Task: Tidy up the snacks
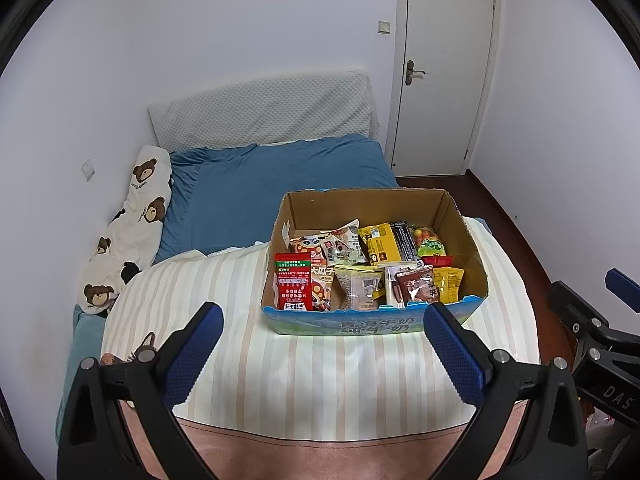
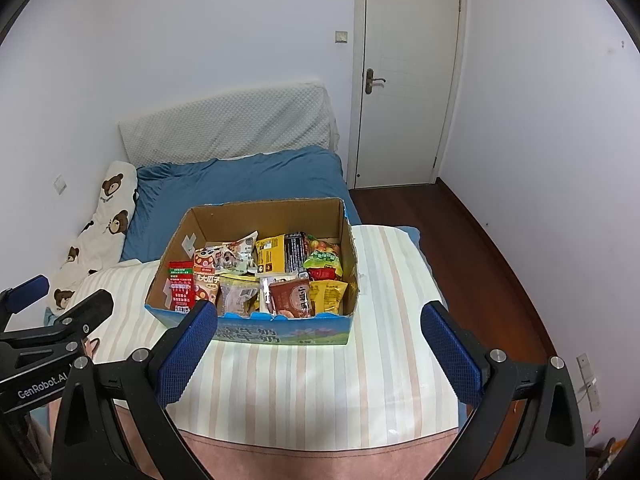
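Closest to the camera, the left gripper (image 1: 323, 320) hangs above a striped cover (image 1: 320, 376) with its two blue-padded jaws spread wide and nothing between them; the pink edge of the bedding runs just below. Moving rightward, the right gripper (image 2: 319, 322) is held the same way, jaws spread and empty, level with its partner, which suggests both are poised at a ready height rather than committed to a grab. From the right wrist view the left tool shows at the far left edge, so the two are held side by side, near each other. Just beyond both sits an open cardboard box (image 1: 468, 240), printed blue on its front, resting on the striped cover toward the right side of the bed (image 1: 248, 184). The snacks (image 1: 360, 268) all lie inside it, packed in loose rows: a red packet (image 1: 293, 286) stands upright against the left wall, pale wrappers and a brown pouch (image 1: 416, 286) fill the middle, and yellow bags with a green-topped sweets bag crowd the right. Judging by this, the sorting looks largely done, or not yet begun; which one cannot be told. Behind are a bear-print pillow (image 1: 132, 216) at left and a closed white door (image 1: 444, 64) at right.
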The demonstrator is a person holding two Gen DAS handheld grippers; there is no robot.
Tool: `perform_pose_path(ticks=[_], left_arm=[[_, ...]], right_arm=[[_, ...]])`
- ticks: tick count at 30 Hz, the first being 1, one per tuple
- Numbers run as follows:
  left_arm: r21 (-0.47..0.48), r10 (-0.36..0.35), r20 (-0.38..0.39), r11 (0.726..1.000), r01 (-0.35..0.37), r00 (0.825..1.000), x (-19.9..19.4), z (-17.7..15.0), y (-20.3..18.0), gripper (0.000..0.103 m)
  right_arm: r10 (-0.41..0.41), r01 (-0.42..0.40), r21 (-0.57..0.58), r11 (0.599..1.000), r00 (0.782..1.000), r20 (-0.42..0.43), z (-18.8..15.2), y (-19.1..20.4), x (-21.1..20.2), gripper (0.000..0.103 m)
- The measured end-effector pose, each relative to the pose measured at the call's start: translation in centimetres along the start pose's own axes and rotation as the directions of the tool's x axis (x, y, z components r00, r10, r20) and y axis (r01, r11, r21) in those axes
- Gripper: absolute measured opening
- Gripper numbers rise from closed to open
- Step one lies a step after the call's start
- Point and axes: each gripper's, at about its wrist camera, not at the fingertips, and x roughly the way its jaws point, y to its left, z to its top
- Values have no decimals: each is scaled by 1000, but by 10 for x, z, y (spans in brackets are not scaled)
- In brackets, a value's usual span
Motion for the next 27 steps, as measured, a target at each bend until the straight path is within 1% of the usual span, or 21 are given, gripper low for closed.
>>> perform_pose_path(ticks=[20, 27], left_arm=[[-5, 7, 8, 1000, -7, 1000, -3, 3, 0, 103], [-2, 17, 35, 1000, -17, 999, -9, 4, -1, 103]], right_arm=[[14, -14, 0, 1000, 1000, -3, 0, 1, 1, 103], [15, -15, 0, 1000, 1000, 5, 2, 1, 2, 103]])
